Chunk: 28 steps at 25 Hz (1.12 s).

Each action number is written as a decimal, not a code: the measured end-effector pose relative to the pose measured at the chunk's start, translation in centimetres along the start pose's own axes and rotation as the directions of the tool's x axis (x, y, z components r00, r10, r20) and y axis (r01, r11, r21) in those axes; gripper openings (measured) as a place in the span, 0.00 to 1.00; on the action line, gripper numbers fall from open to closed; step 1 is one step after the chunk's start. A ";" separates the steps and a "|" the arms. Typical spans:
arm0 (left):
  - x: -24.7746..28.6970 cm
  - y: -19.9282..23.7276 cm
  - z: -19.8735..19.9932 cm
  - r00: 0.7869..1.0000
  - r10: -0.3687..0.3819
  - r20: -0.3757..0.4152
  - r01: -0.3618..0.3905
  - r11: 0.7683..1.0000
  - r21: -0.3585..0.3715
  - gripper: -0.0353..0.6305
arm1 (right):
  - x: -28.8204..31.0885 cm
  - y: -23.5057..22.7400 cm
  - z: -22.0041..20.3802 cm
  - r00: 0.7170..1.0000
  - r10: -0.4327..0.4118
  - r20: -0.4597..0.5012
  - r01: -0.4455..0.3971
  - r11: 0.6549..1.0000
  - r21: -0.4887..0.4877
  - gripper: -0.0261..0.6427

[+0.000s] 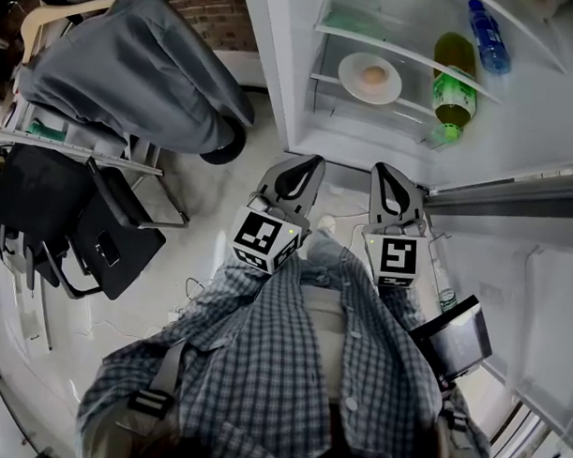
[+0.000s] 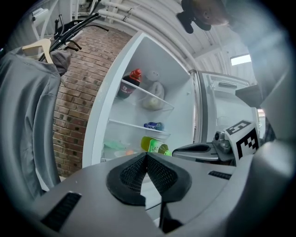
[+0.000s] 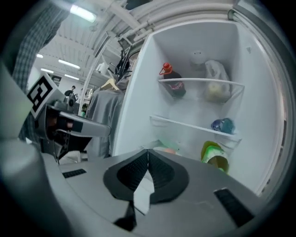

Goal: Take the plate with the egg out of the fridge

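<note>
Plate (image 1: 352, 81) w/ egg (image 1: 373, 75) sits on fridge shelf (image 1: 413, 106), far side. Left hand-held gripper (image 1: 305, 168) & right hand-held gripper (image 1: 386, 172): jaws closed, empty. Operator should open jaws before approach, pinch rim, keep plate level.

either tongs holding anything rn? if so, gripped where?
Nothing held. Left tongs and right tongs are both shut on nothing; the plate with the egg sits on the fridge shelf.

Plate (image 2: 120, 153) half hidden behind left claw (image 2: 146, 155), egg (image 2: 130, 152) a blurred orange speck, fridge (image 1: 273, 63) top cut off
</note>
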<state>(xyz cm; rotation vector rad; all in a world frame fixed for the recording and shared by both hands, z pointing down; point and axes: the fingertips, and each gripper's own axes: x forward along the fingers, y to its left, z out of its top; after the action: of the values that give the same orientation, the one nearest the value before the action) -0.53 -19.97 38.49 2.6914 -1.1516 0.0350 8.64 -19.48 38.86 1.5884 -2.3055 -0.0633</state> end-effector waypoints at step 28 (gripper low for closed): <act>5.7 2.6 0.4 0.991 0.132 -0.018 -0.133 0.989 -0.068 0.06 | 14.0 -5.3 -7.1 0.938 0.016 -0.347 -0.294 0.572 -0.766 0.12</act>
<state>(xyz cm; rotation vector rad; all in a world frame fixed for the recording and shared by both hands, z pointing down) 1.53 -25.88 39.23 2.5473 -1.3011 0.0333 11.12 -33.18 47.83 0.8183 -1.7252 -0.6867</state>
